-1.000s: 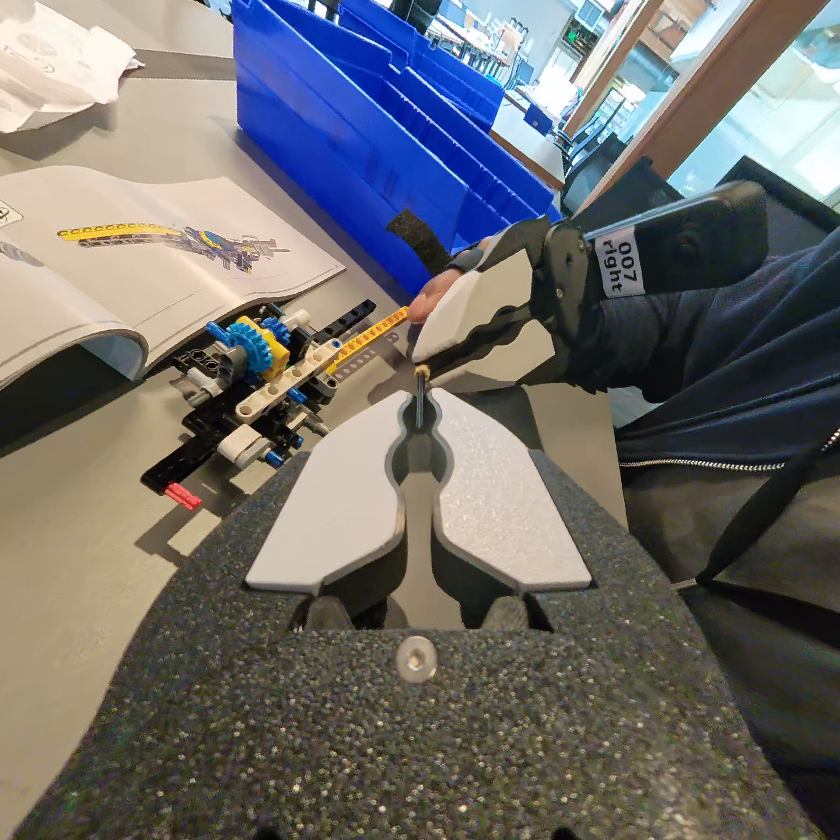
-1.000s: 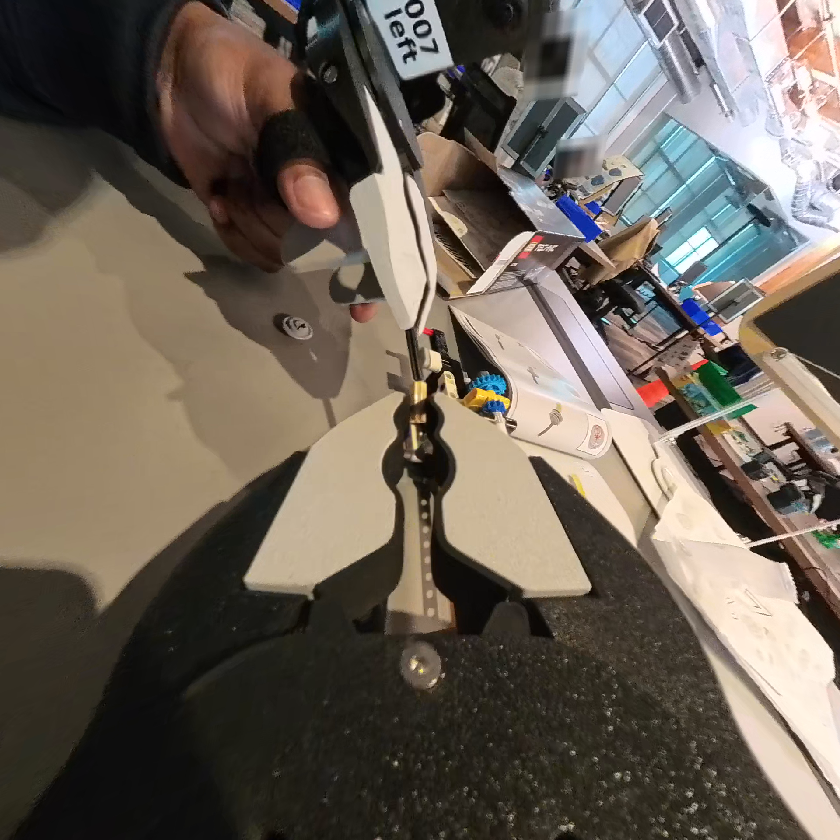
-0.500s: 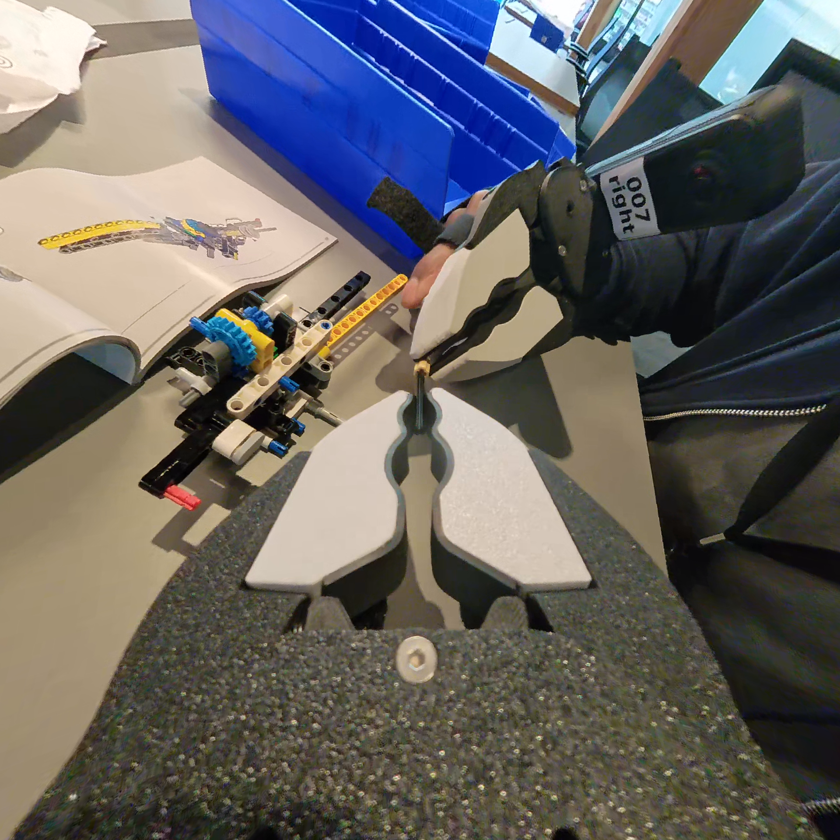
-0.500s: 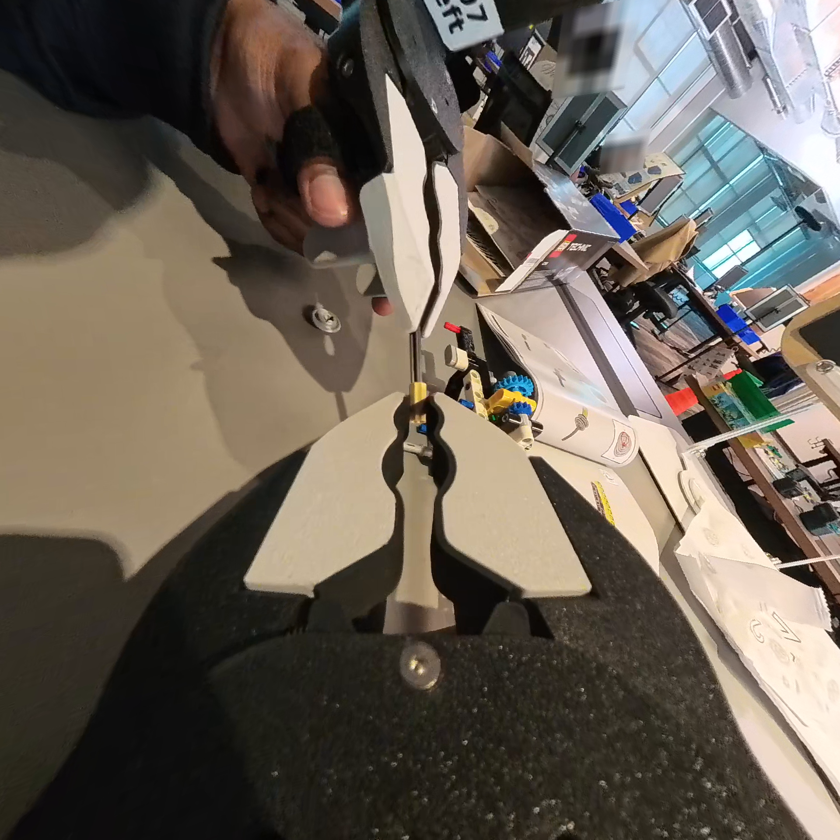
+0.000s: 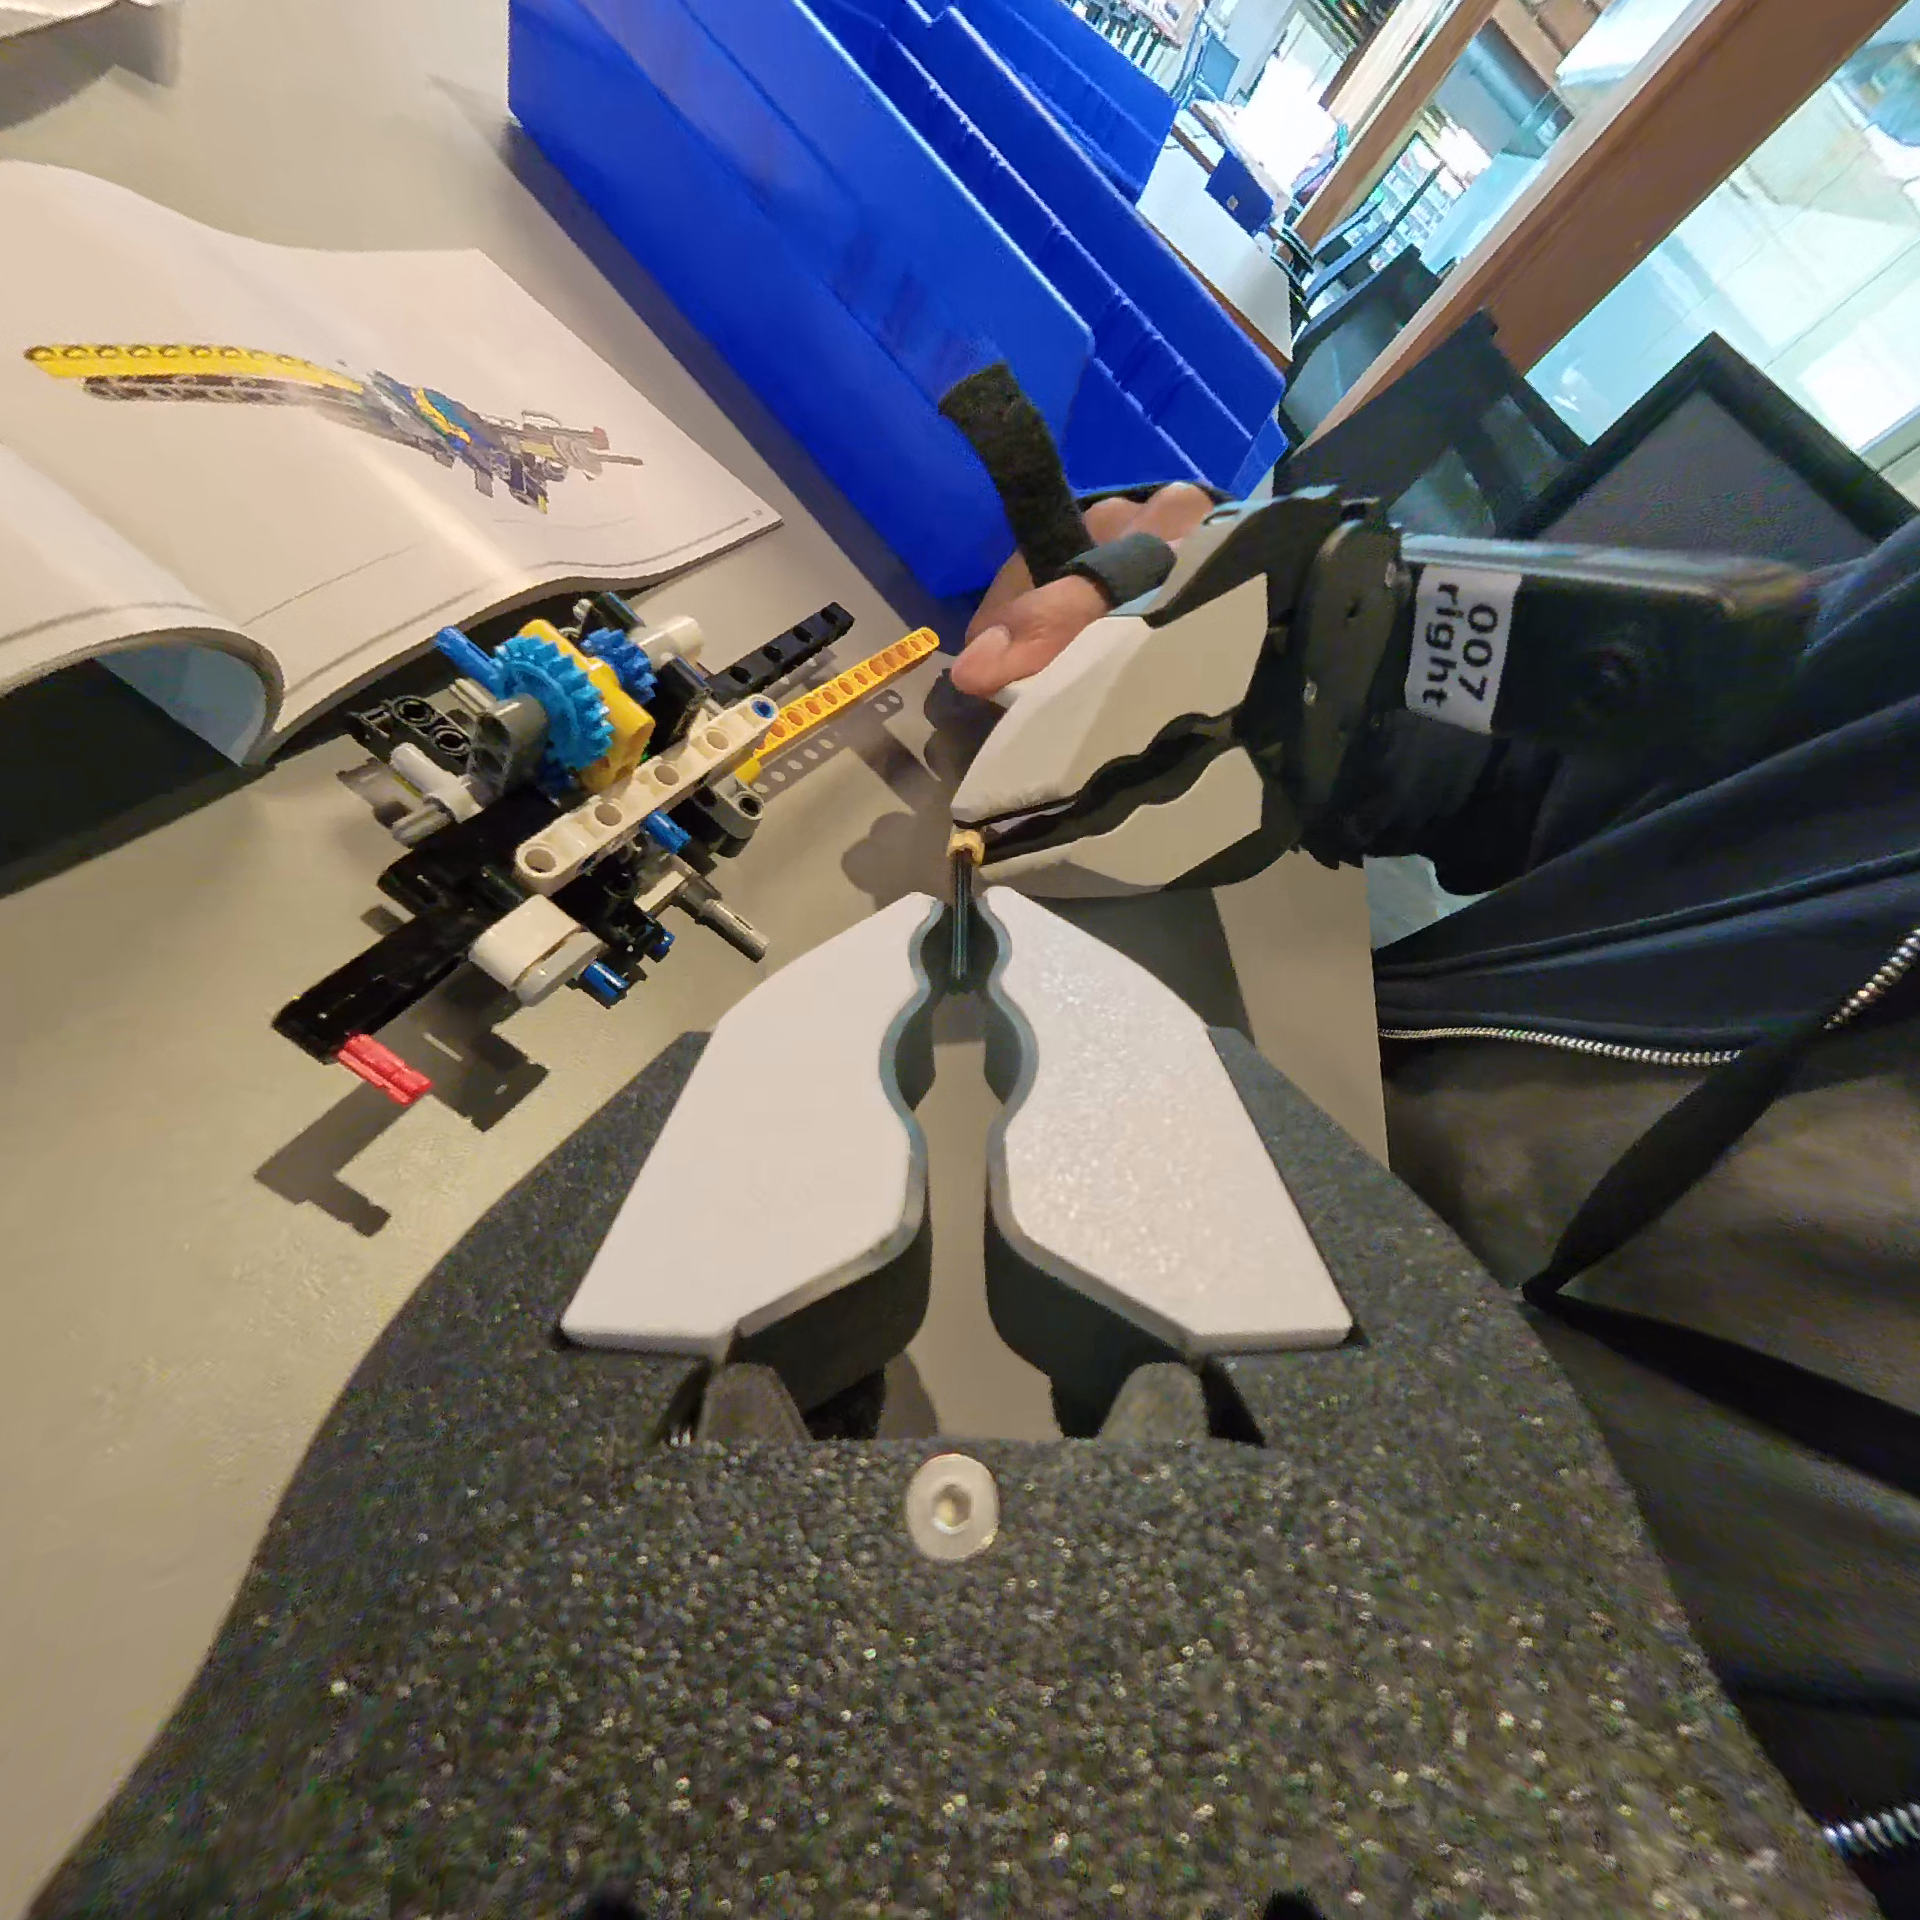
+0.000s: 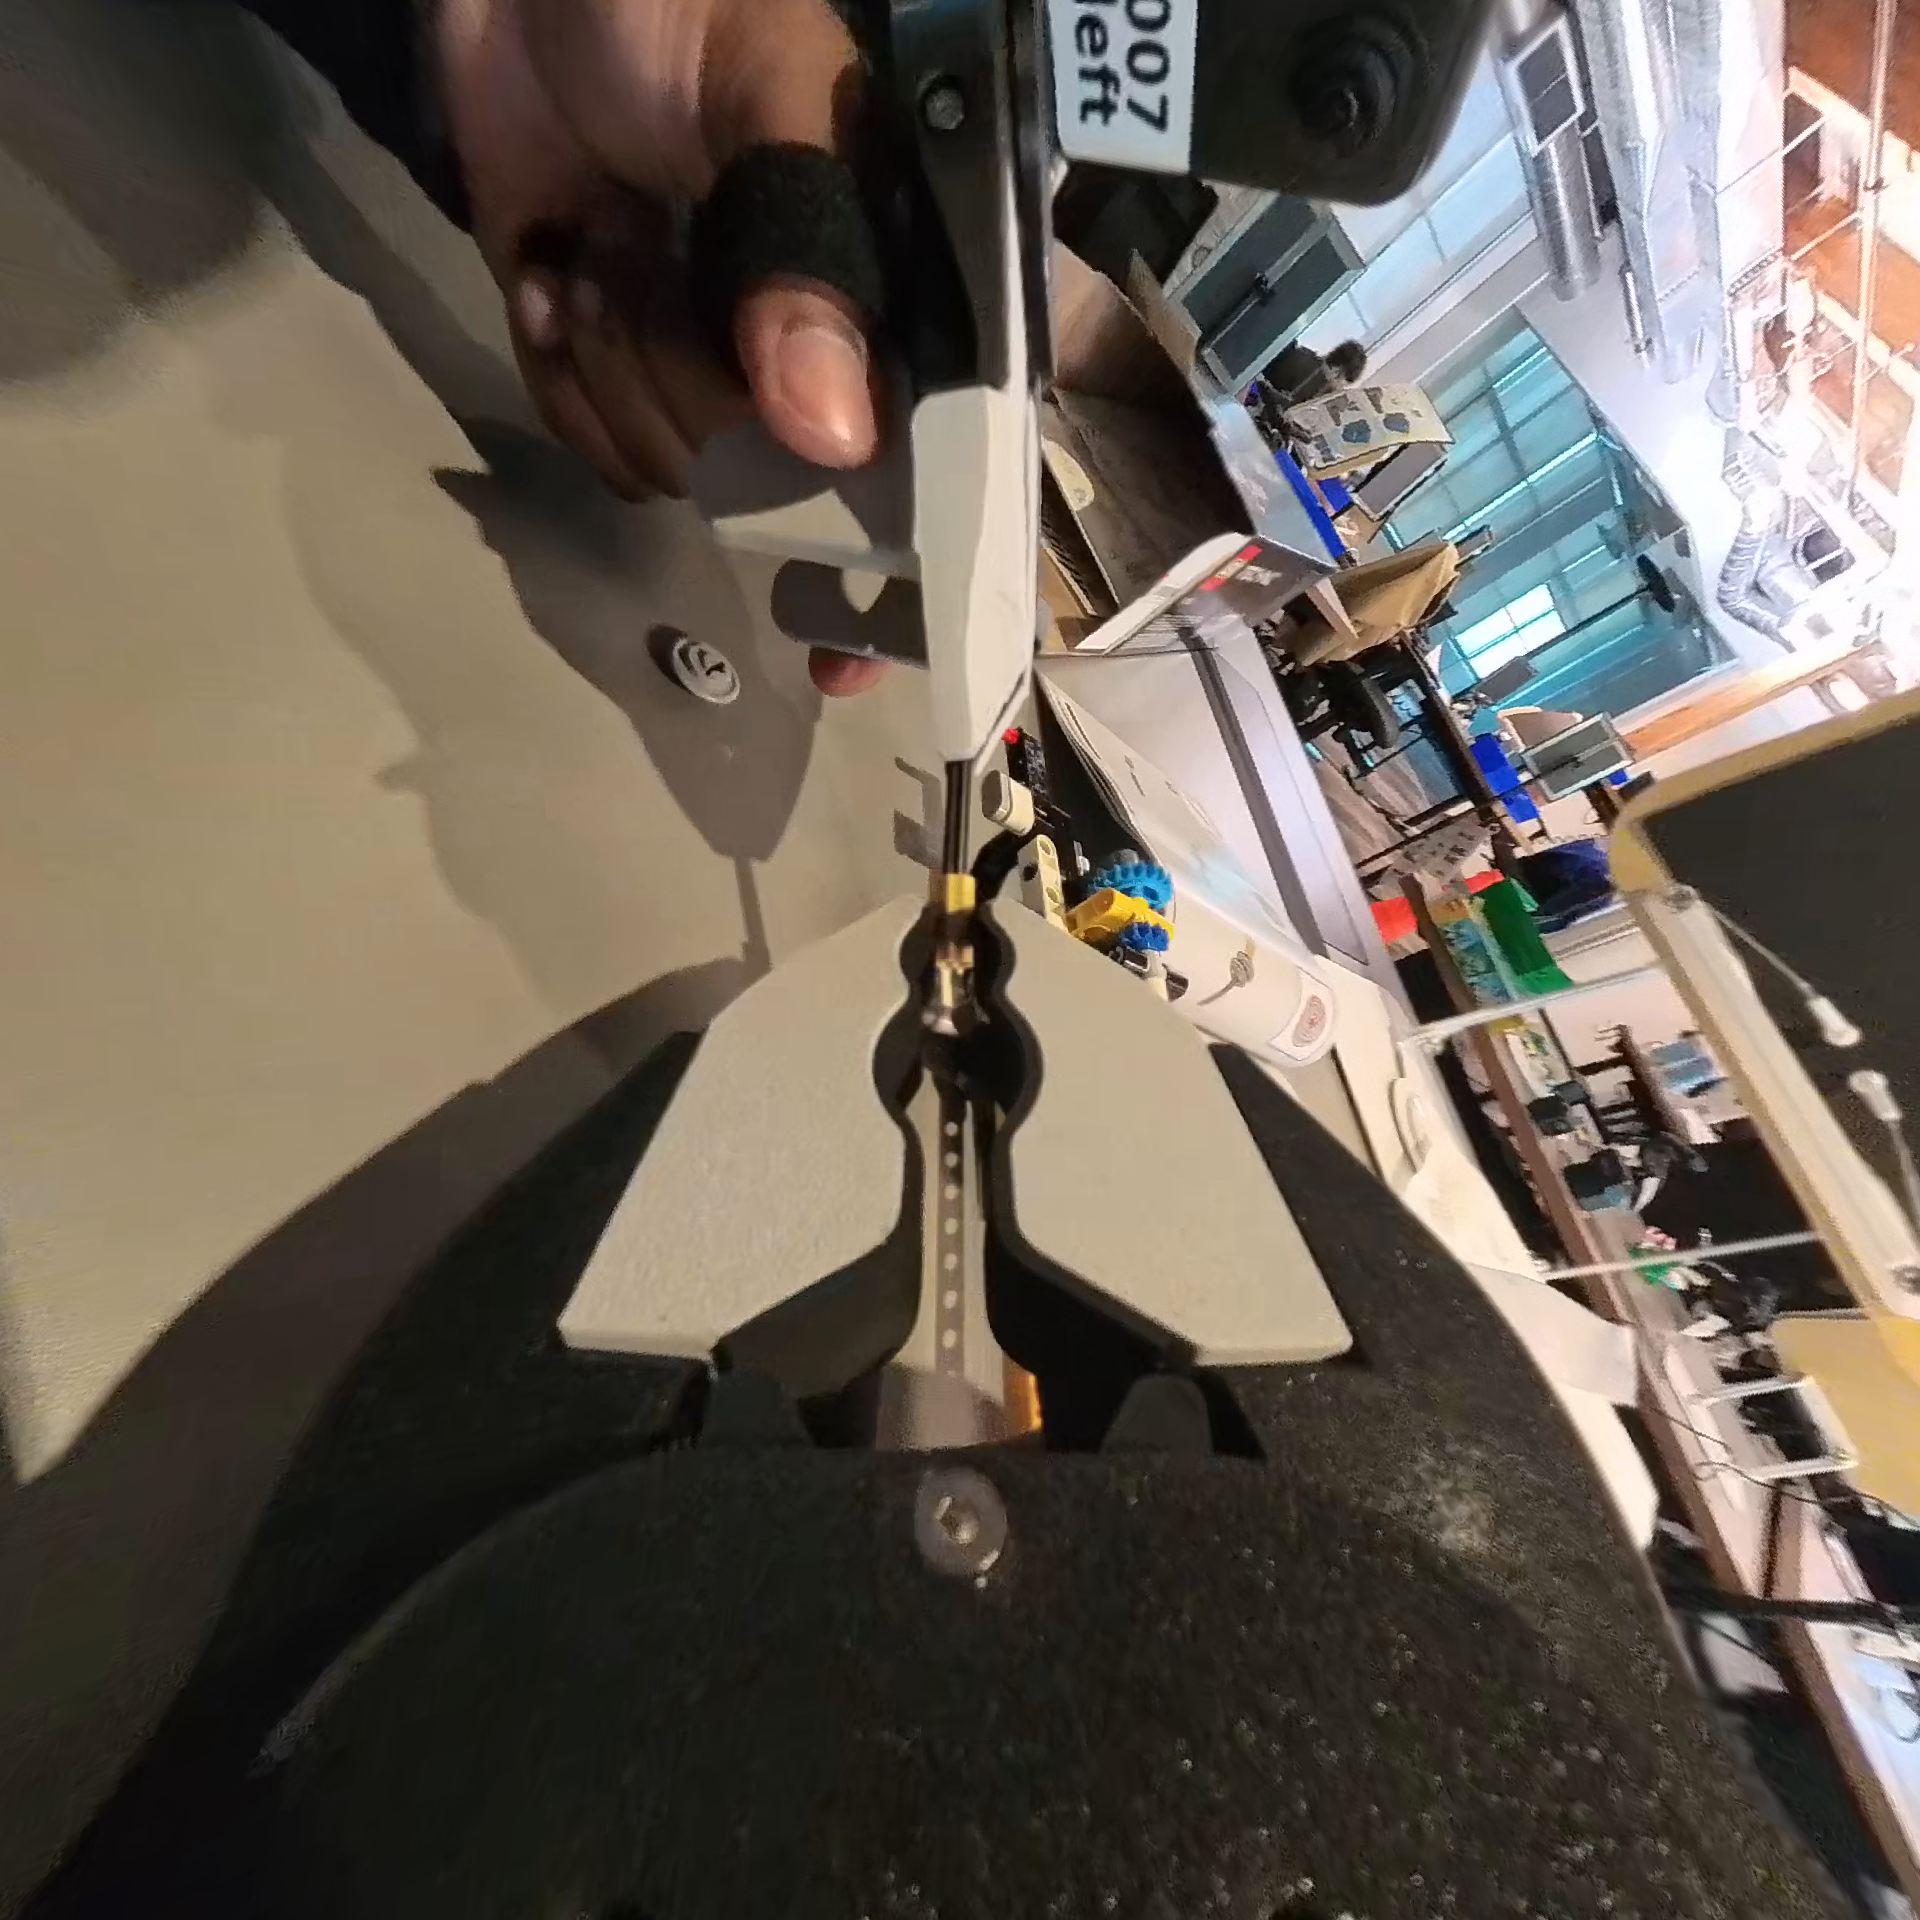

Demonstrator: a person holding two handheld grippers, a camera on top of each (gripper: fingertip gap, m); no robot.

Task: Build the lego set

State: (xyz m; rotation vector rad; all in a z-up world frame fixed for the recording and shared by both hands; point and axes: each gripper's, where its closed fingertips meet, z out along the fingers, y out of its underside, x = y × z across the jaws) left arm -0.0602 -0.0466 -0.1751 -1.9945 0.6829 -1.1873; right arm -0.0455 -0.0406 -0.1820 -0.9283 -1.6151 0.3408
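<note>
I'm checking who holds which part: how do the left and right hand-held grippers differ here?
The left hand-held gripper pinches a thin black axle; the right hand-held gripper clamps a small tan bush on that axle's end. The left points toward the blue bins; the right faces it. Both are shut, above the grey table.

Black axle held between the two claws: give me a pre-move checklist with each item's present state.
1. Left claw shut on the black axle: ok.
2. Right claw shut on the tan bush at the axle's far end: ok.
3. Bush fully seated on the axle: cannot tell.
4. Axle straight between both claws, not bent: ok.
5. Partly built model resting on the table, apart from both claws: ok.
6. Instruction booklet open beside the model: ok.
</note>
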